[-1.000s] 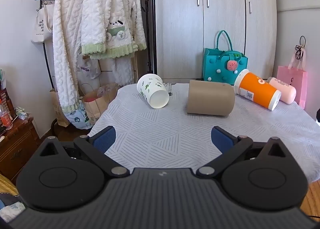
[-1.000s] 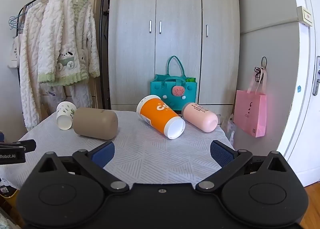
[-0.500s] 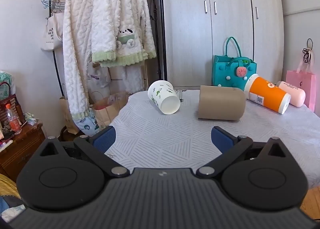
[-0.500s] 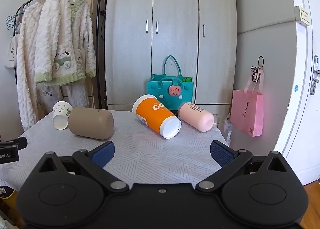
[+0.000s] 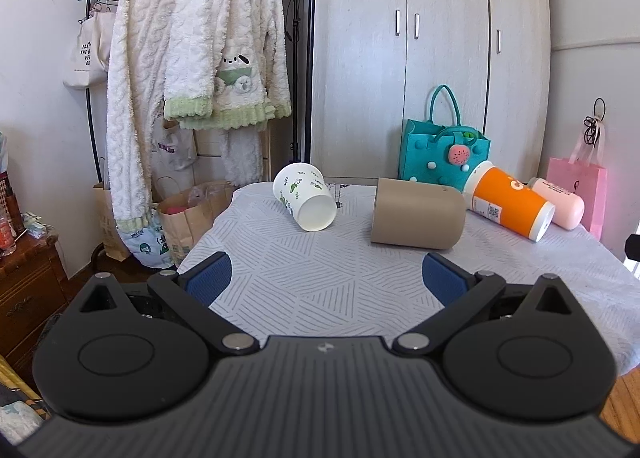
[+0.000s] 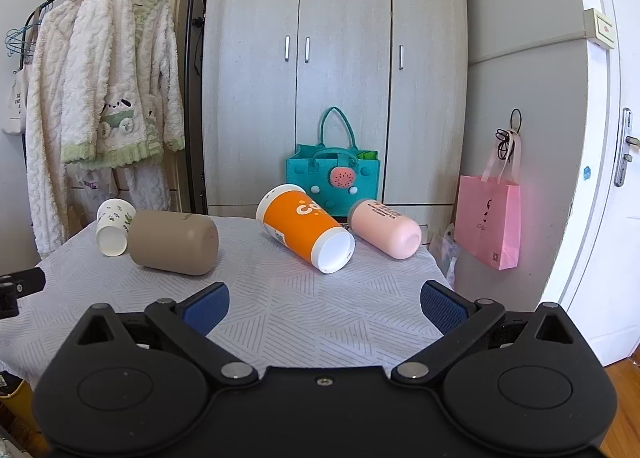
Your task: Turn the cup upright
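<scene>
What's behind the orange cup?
Behind the orange cup stands a teal bag against the wardrobe. The cup hides the bag's lower left corner. The pink cup lies beside it, not behind.

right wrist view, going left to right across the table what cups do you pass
white paper cup → tan cup → orange cup → pink cup. All four lie on their sides on the table.

A table (image 5: 320, 282) under a grey patterned cloth (image 6: 304, 310) carries four cups, all on their sides. From nine to three o'clock: white cup (image 5: 305, 196), tan cup (image 5: 418, 213), orange cup (image 5: 510, 200), pink cup (image 5: 558, 203).
</scene>
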